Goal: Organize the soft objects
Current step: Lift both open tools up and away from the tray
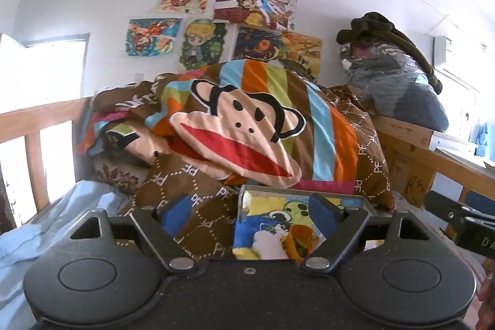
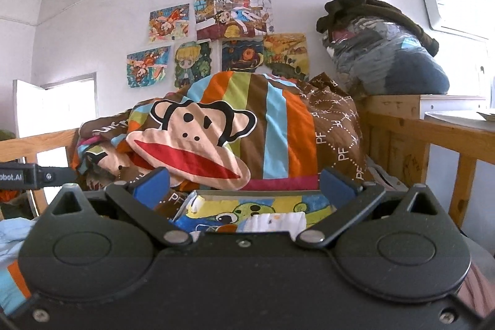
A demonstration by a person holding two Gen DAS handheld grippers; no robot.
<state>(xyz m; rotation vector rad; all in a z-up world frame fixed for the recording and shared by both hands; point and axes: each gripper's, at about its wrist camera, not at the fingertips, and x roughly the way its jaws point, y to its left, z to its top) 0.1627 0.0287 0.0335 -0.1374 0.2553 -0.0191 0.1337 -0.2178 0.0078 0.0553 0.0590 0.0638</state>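
A crumpled striped quilt with a monkey face lies piled on the bed, also in the right wrist view. Just before it lies a flat colourful cartoon cushion with a grey rim, shown too in the right wrist view; a small white cloth rests on it. My left gripper is open and empty, its right finger over the cushion. My right gripper is open and empty above the cushion's far edge.
A light blue blanket lies at the left. Wooden bed rails run along the left and right. A bagged pile of clothes sits on a wooden cabinet at the right. Drawings hang on the wall.
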